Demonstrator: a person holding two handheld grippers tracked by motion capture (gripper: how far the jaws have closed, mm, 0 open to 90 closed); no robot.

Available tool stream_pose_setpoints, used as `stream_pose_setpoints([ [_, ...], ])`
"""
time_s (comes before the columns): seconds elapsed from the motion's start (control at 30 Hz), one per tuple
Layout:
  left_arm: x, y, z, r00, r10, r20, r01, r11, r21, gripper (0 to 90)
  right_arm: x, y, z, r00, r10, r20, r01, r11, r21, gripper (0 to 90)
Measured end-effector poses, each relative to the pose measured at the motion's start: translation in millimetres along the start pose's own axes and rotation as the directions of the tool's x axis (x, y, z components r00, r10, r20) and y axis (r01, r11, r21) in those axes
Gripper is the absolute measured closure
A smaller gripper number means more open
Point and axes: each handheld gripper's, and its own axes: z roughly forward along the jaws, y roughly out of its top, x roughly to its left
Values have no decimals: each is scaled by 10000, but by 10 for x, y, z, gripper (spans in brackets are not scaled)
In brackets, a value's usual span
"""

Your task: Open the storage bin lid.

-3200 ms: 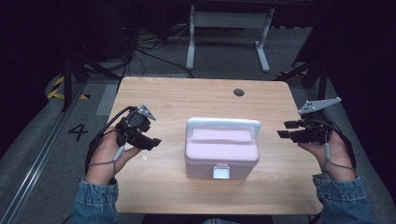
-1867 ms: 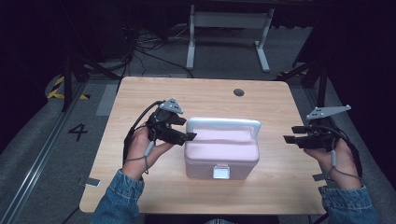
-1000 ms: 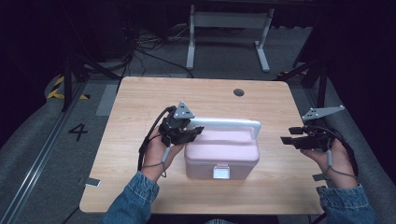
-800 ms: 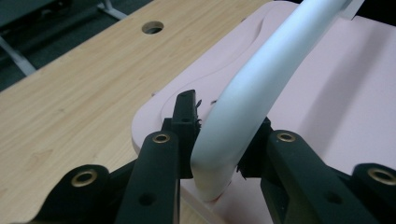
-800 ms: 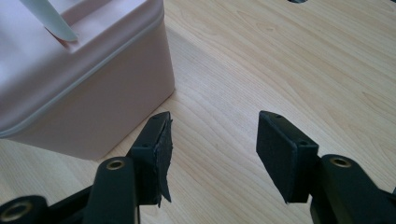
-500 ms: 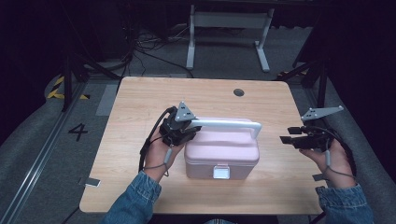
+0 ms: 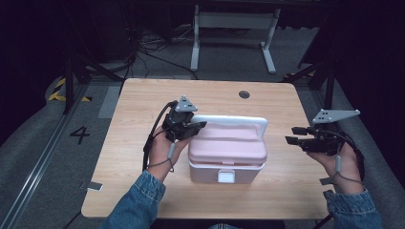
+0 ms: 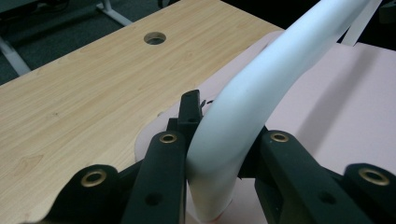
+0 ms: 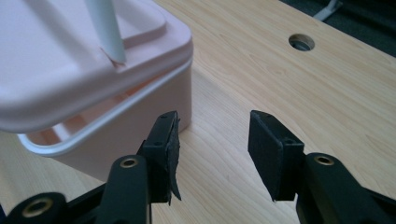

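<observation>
Wooden table (image 7: 133, 143) carries a pink box (image 7: 227, 155) at its centre, white handle (image 7: 231, 119) raised. Left gripper (image 8: 217, 140) pinches the handle's left bend. Right gripper (image 7: 292, 135) hovers right of the box, jaws spread, holding nothing.

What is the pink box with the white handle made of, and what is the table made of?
The pink box looks like smooth matte plastic, going by its rounded moulded edges and even colour. Its white handle looks like smooth plastic too, with a soft sheen. The table shows pale wood grain, which may be only a laminate.
</observation>
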Motion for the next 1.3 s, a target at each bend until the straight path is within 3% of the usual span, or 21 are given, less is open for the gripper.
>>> stream_pose_setpoints([
  [0.17, 52, 52, 1, 9998, -173, 105, 173, 9998, 38, 779, 35, 10, -31, 9998, -166, -121, 164, 9996, -244, 532],
  [0.47, 116, 172, 33, 9993, -190, -309, 190, 9998, -14, 775, 72, 36, -96, 9993, -336, -164, 326, 9977, -594, 526],
  [0.7, 200, 275, 71, 9981, -538, -301, 543, 9984, 185, 773, 95, 47, -94, 9983, -495, -322, 472, 9964, -699, 527],
  [0.73, 210, 288, 79, 9970, -727, -268, 733, 9971, 197, 766, 99, 49, -94, 9981, -505, -351, 478, 9962, -732, 527],
  [1.17, 402, 441, 154, 9928, -1193, -35, 1194, 9917, 477, 751, 179, 73, 37, 9943, -589, -892, 497, 9935, -1024, 559],
  [1.3, 429, 469, 172, 9917, -1282, -59, 1283, 9905, 498, 751, 212, 83, 87, 9914, -643, -1136, 506, 9916, -1192, 618],
])
